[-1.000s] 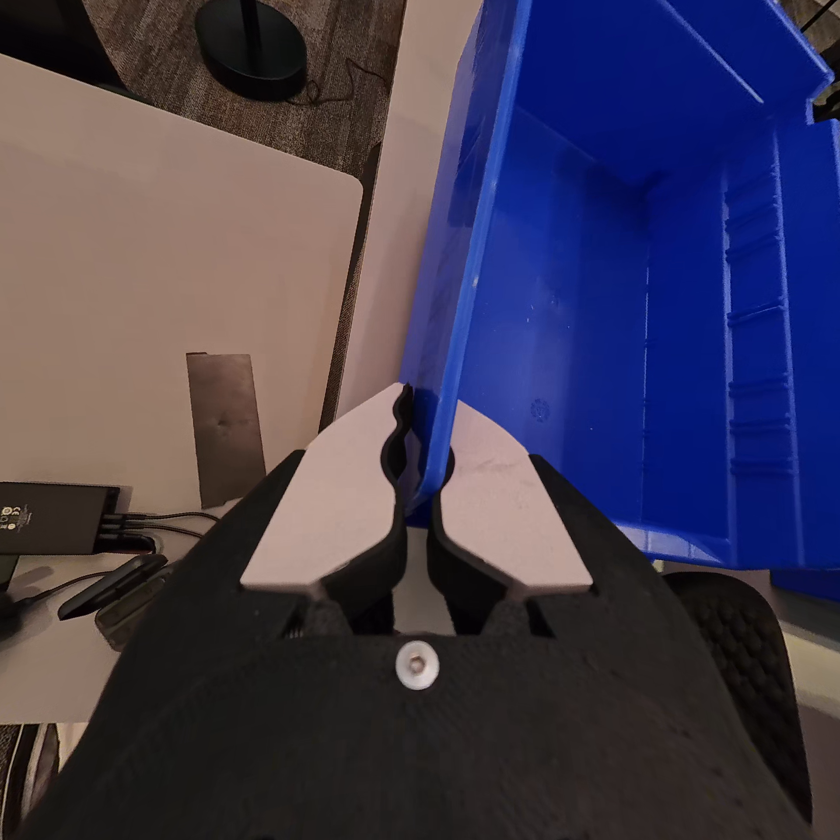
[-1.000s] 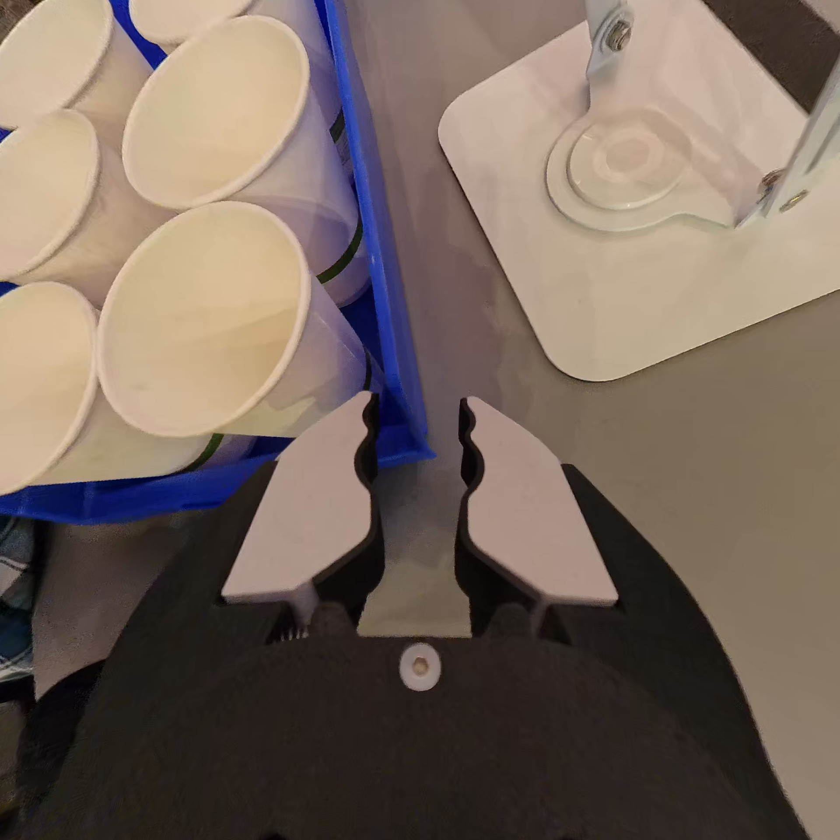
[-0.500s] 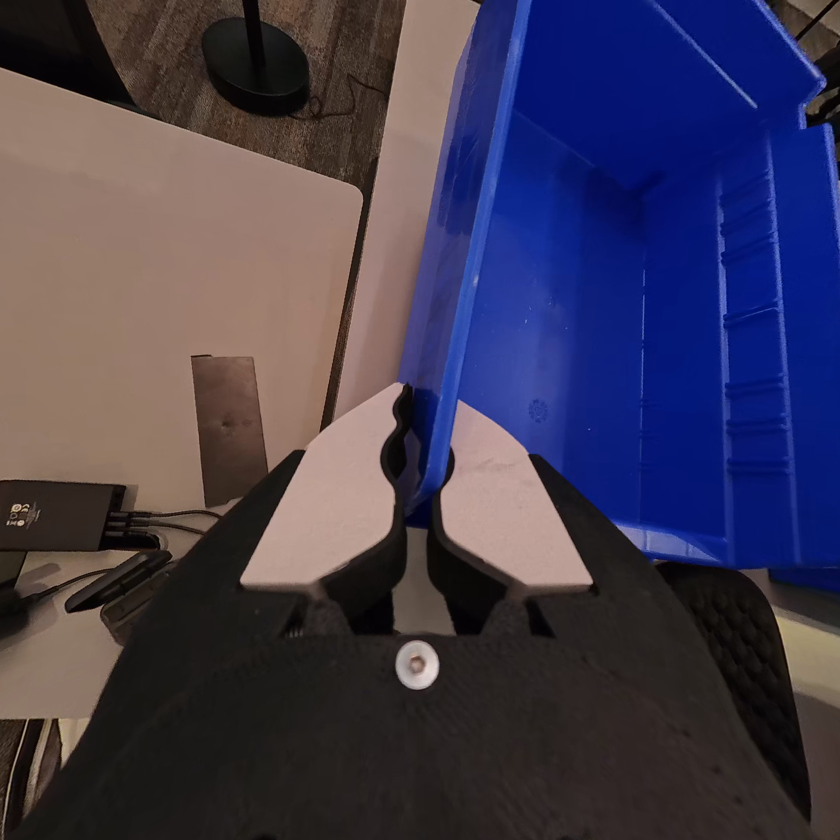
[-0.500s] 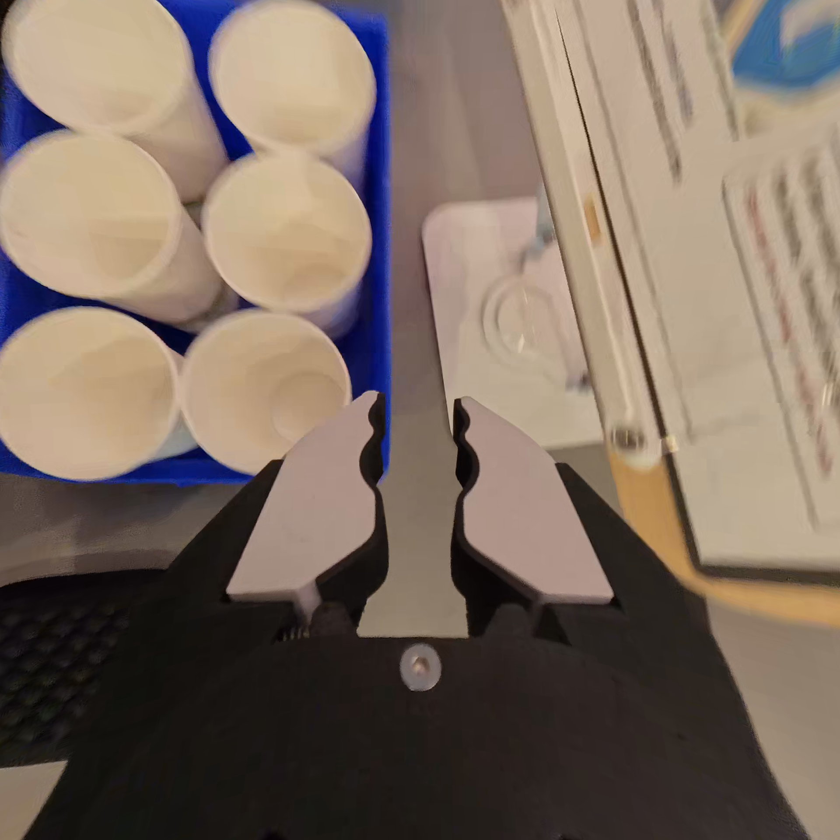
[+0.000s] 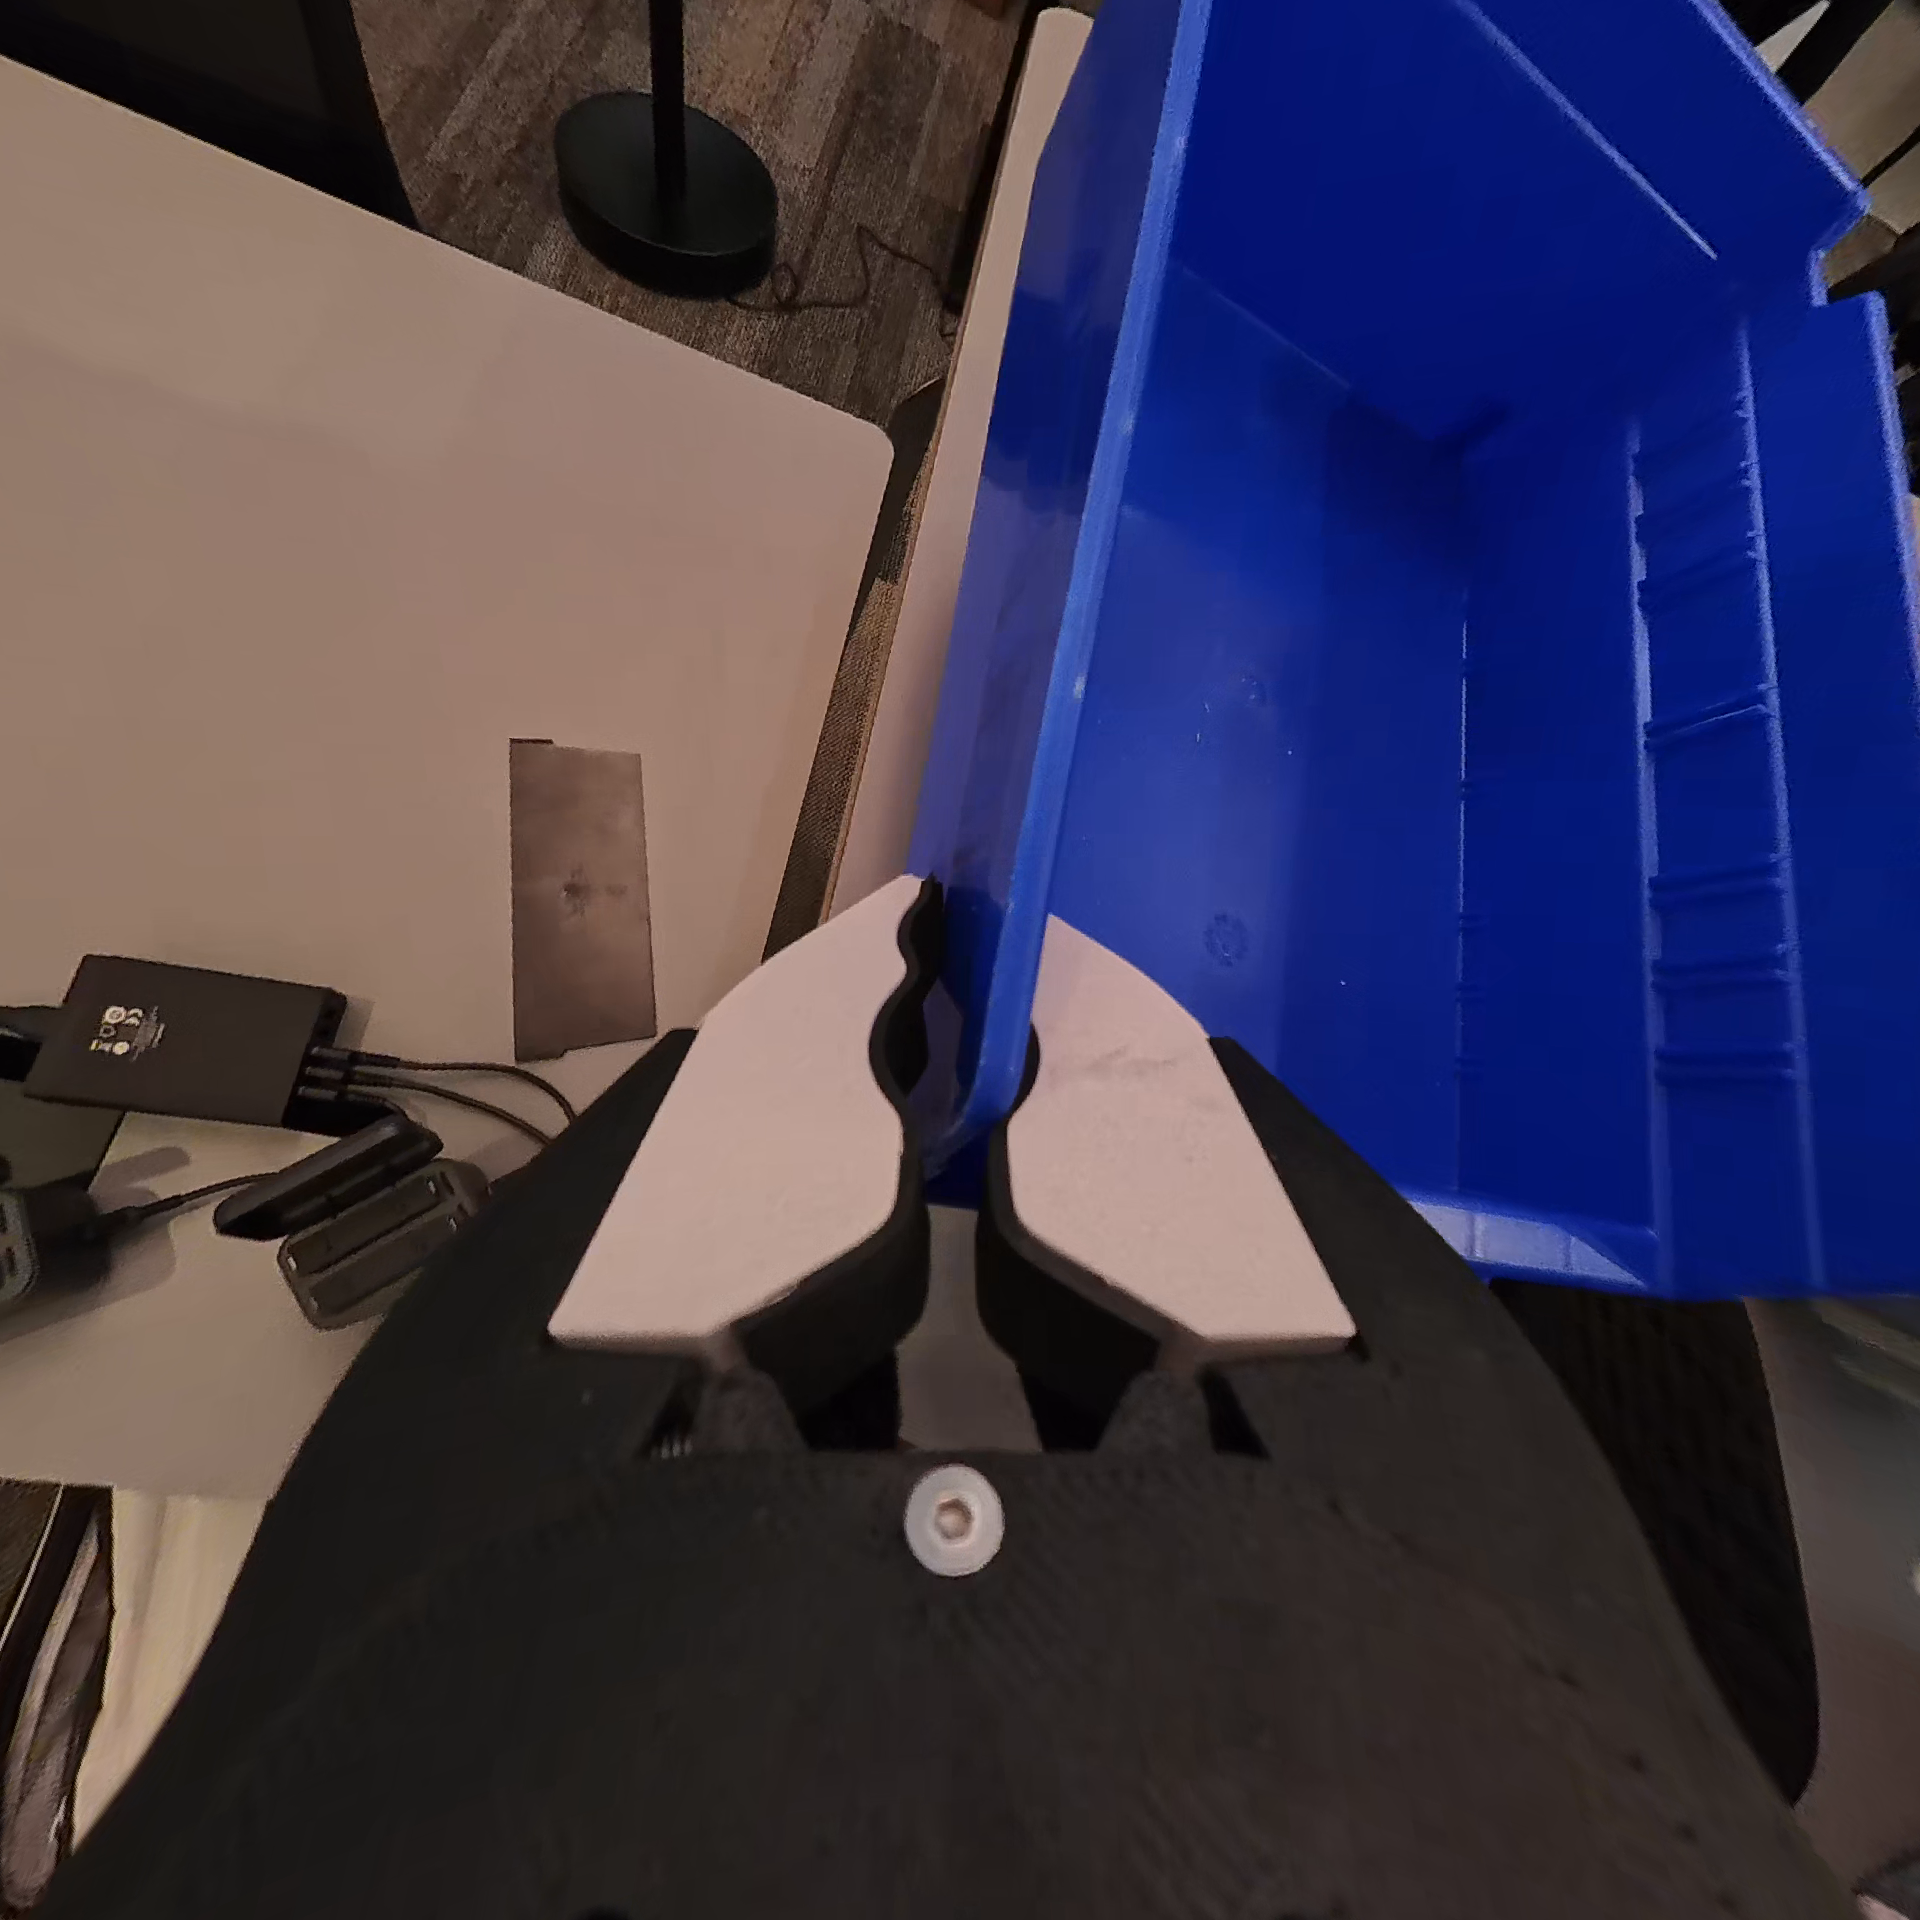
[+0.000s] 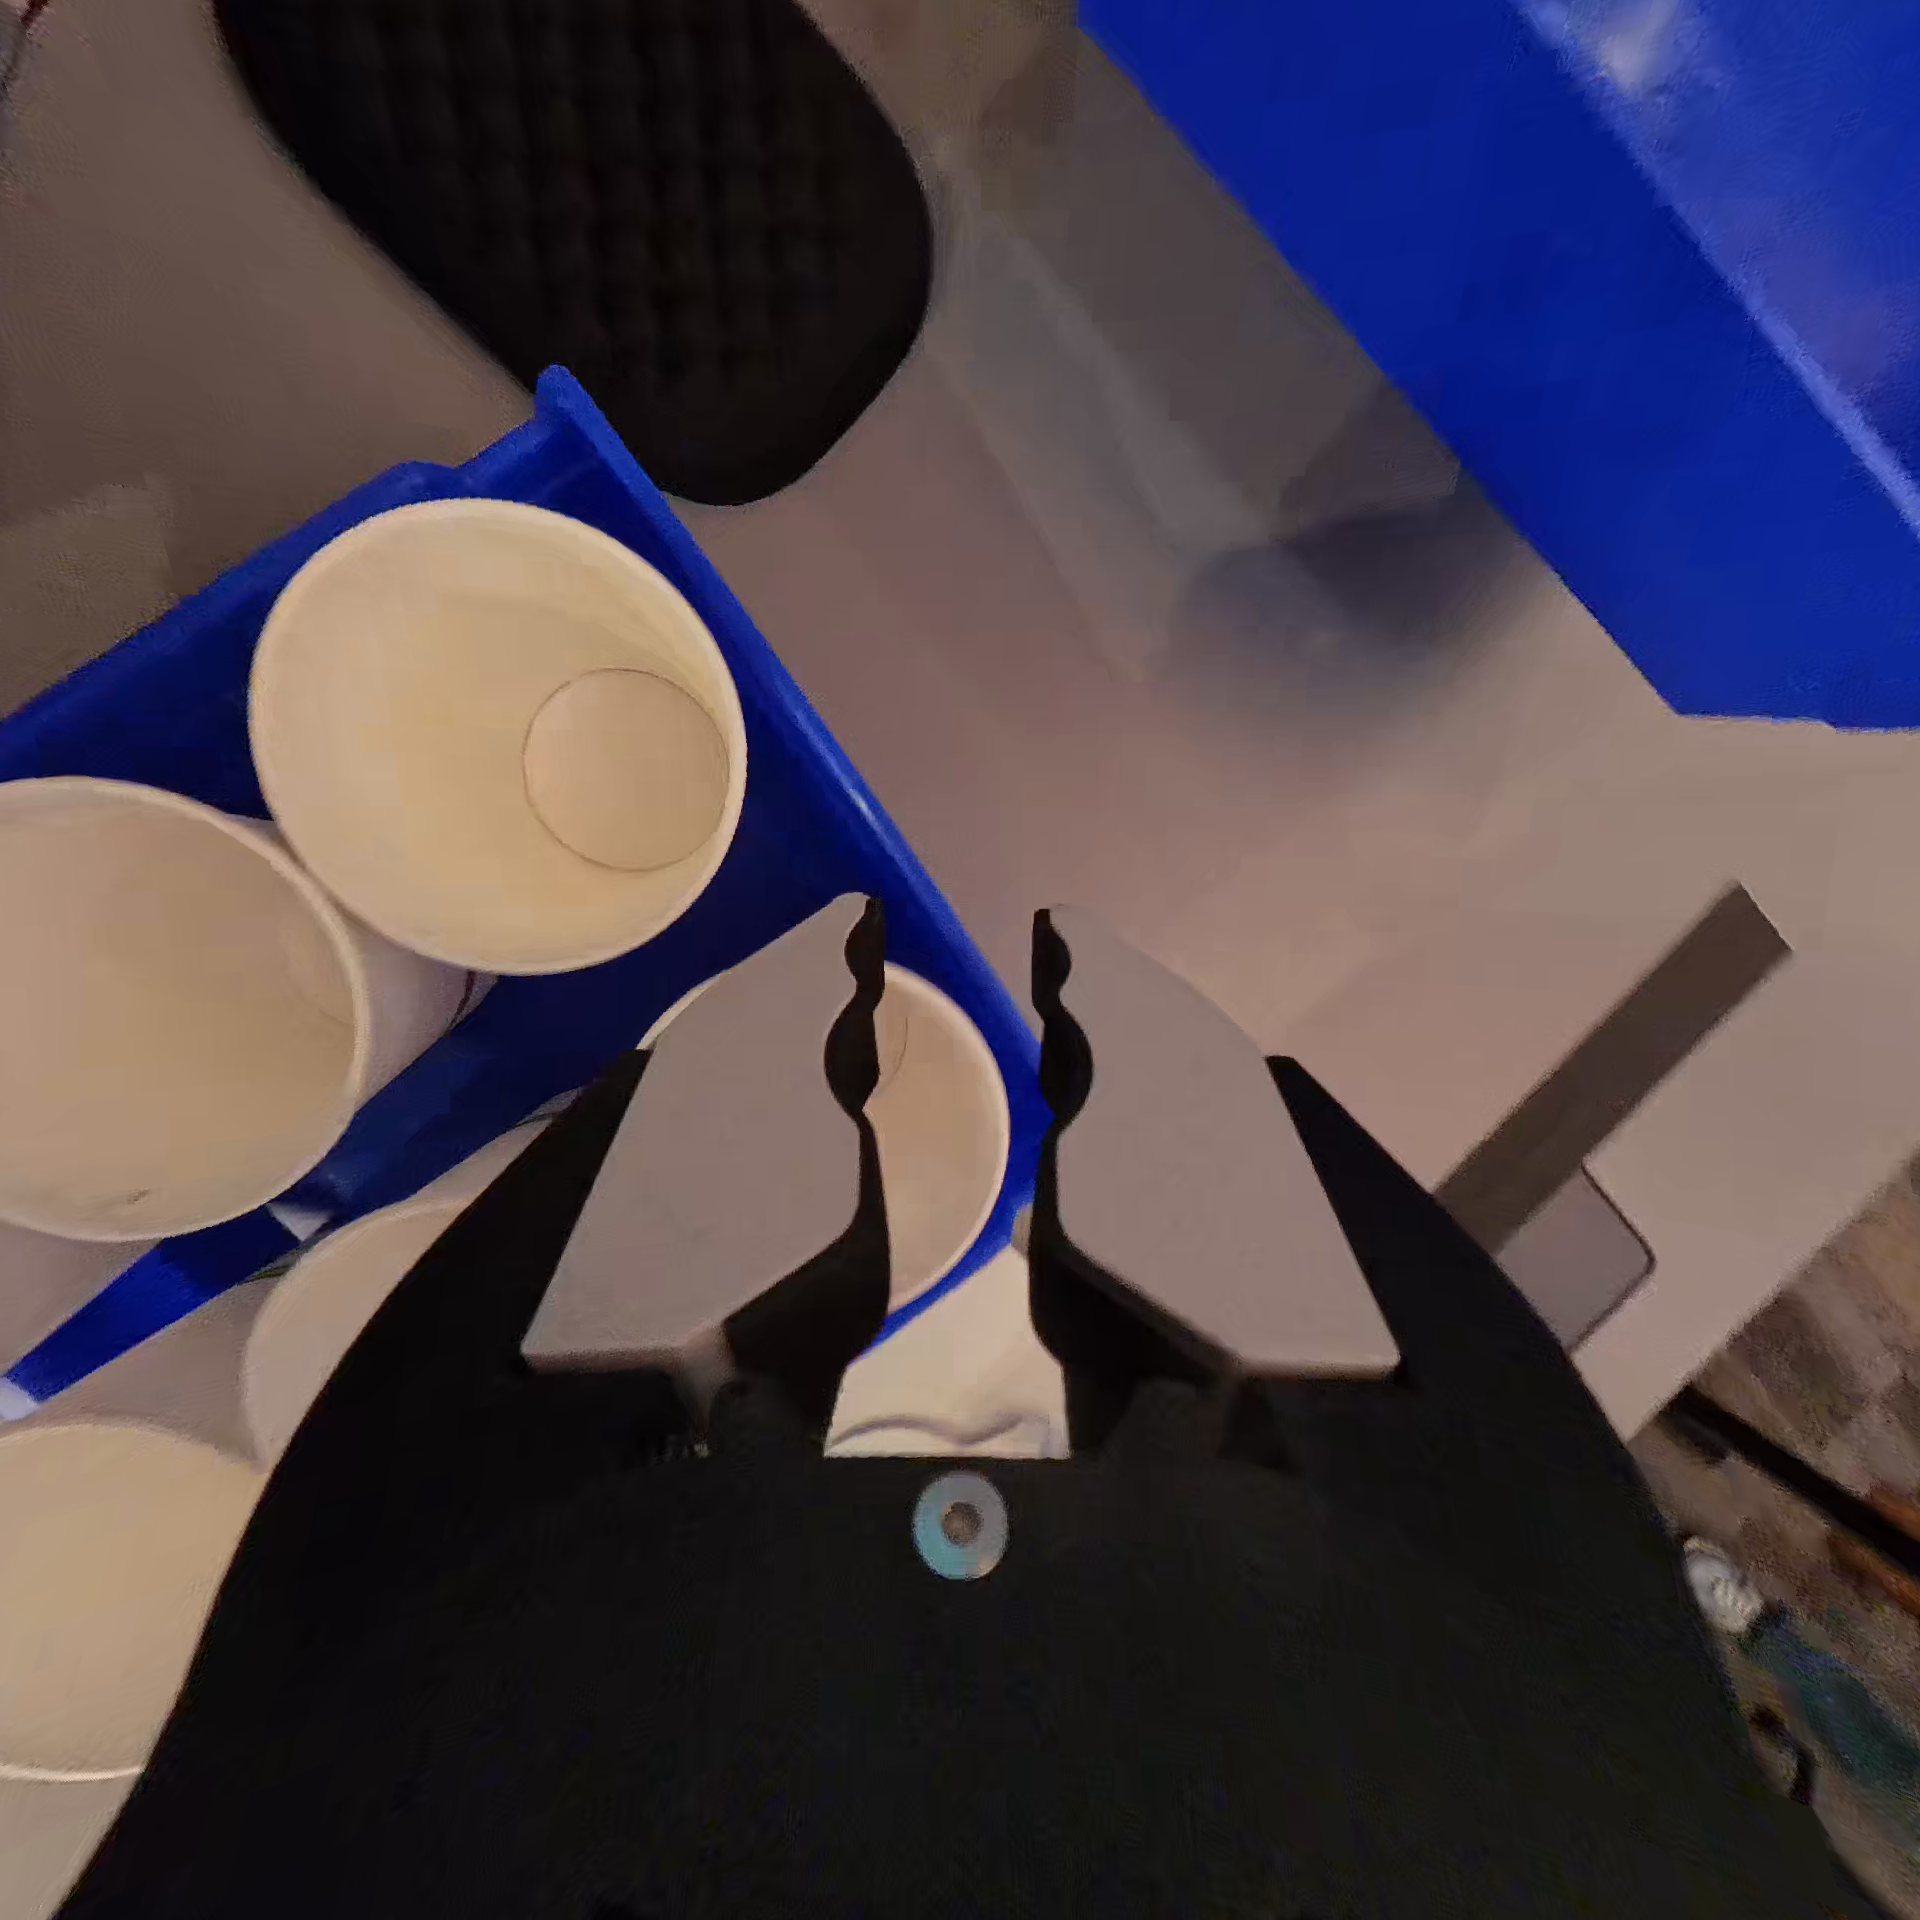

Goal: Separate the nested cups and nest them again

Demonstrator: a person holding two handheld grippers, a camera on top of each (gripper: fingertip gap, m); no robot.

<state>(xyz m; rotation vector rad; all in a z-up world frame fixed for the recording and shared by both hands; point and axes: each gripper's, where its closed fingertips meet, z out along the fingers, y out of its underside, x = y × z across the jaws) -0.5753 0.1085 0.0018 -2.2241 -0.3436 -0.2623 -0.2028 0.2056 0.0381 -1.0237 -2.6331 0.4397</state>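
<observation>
Cups (image 6: 499, 727): white paper, standing mouth-up in the small blue tray (image 6: 831, 821). I judge them light, thin-walled, easily crushed; best taken at the stiffer rolled rim, one pad inside.
Right gripper (image 6: 956, 925): jaws apart, nothing held, hovering over the tray's near wall above one cup.
Left gripper (image 5: 987, 997): clamped on the side wall of the large blue bin (image 5: 1351, 727), which lies well apart from the tray.

The left wrist view looks steeply down, close over a large blue bin (image 5: 1351, 727) on a white table (image 5: 312, 520). The right wrist view looks down nearer, over cups (image 6: 499, 727). Both share that bin (image 6: 1558, 312).
</observation>
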